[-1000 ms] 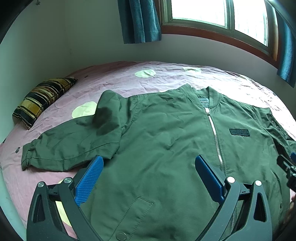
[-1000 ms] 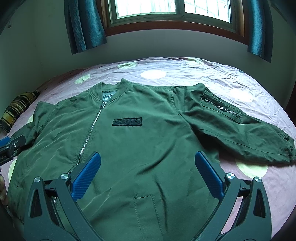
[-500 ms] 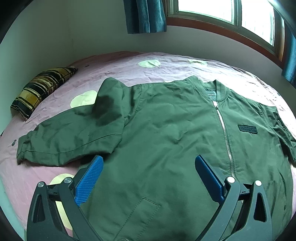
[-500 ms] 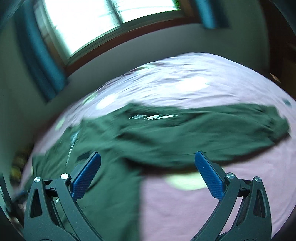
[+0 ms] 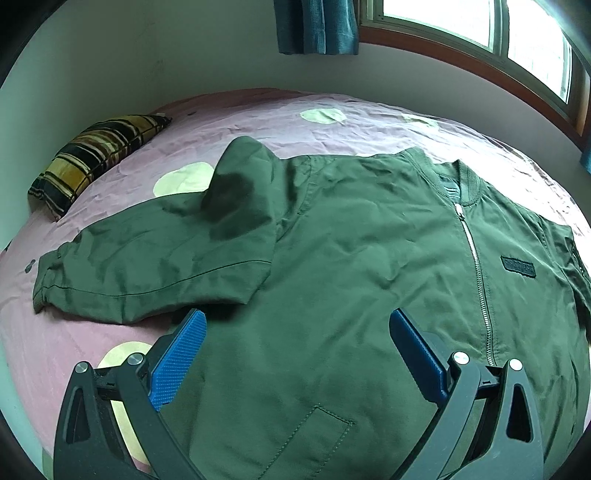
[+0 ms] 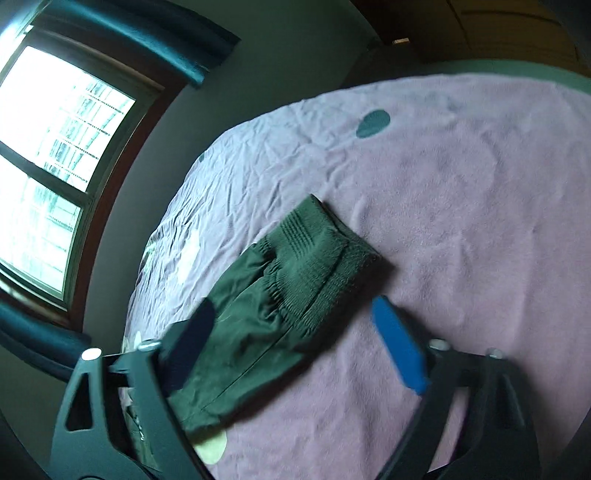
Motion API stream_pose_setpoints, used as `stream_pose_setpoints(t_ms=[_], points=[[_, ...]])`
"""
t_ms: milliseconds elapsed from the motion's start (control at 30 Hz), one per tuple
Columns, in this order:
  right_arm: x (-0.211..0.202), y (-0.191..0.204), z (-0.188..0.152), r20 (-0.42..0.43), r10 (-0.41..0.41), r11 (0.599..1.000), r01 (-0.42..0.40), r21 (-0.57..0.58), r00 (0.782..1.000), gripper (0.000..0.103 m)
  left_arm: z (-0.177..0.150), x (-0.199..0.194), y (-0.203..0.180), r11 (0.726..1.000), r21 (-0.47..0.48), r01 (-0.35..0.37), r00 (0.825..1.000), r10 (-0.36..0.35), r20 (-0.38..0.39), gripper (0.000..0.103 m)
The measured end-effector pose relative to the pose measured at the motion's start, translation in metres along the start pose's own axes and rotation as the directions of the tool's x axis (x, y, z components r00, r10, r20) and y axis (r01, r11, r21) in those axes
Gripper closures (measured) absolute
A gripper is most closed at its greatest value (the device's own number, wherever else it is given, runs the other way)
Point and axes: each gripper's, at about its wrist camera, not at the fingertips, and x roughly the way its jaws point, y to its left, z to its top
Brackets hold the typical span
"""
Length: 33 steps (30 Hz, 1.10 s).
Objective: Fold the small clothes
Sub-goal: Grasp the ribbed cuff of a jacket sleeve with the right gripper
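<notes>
Nearest the lens, the right claw point(image 6: 295, 328) stood with its 2 blue pads astride the end of the jacket's sleeve point(image 6: 258, 325), its jaws closing but not yet pressing on the cloth. The ribbed cuff point(image 6: 325, 254) lay just past the fingertips, the sleeve's long axis running from the near left up toward the far right of that view, out over the pink bedsheet point(image 6: 461, 184). This was the hand nearer that sleeve. The left claw point(image 5: 297, 343) hung open over the green jacket point(image 5: 369, 258), gripping nothing (the other sleeve point(image 5: 147, 269) lay to its left, cuff pointing away from the zip). Farther off sat a striped pillow point(image 5: 96, 155), then the window point(image 5: 461, 22).
</notes>
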Motion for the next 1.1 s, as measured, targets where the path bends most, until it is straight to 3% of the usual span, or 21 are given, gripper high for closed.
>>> stream_pose_setpoints(t_ms=[133, 167, 200, 300, 467, 567, 800, 933, 1100], points=[[0.016, -0.006, 0.006, -0.016, 0.024, 0.999, -0.024, 0.034, 1.0, 0.032, 0.0, 0.001, 0.0, 1.0, 0.005, -0.008, 1.0, 0.008, -0.007, 0.004], [0.018, -0.002, 0.008, -0.019, 0.014, 1.0, -0.013, 0.015, 1.0, 0.045, 0.0, 0.002, -0.001, 1.0, 0.009, -0.01, 1.0, 0.01, -0.01, 0.004], [0.018, -0.001, 0.008, -0.019, 0.003, 1.0, -0.003, 0.004, 1.0, 0.074, -0.001, 0.002, -0.001, 1.0, 0.012, -0.011, 1.0, 0.011, -0.013, 0.004], [0.018, 0.0, 0.006, -0.032, -0.015, 1.0, 0.014, -0.021, 0.999, 0.09, -0.002, 0.002, -0.003, 1.0, 0.016, -0.008, 1.0, 0.008, -0.015, 0.004], [0.01, -0.018, 0.01, 0.008, -0.009, 1.0, 0.008, 0.018, 1.0, 0.091, -0.001, 0.001, -0.002, 1.0, 0.031, -0.001, 1.0, 0.001, -0.013, 0.004], [0.006, -0.009, 0.007, 0.036, -0.02, 1.0, 0.02, 0.003, 0.999, 0.091, 0.001, 0.0, 0.001, 0.999, 0.036, 0.006, 1.0, -0.005, -0.008, 0.004], [-0.042, 0.082, -0.009, 0.14, 0.083, 0.98, -0.055, -0.191, 0.987, 0.092, 0.005, -0.005, 0.008, 0.998, 0.055, 0.017, 1.0, -0.018, 0.015, 0.004], [-0.071, 0.158, -0.04, 0.142, 0.198, 0.922, -0.135, -0.364, 0.97, 0.092, 0.01, -0.01, 0.019, 0.999, 0.032, 0.012, 0.999, -0.013, 0.037, 0.004], [-0.079, 0.252, -0.1, 0.047, 0.309, 0.804, -0.235, -0.547, 0.95, 0.092, 0.018, -0.015, 0.044, 0.999, -0.04, -0.009, 0.998, 0.012, 0.056, 0.004]])
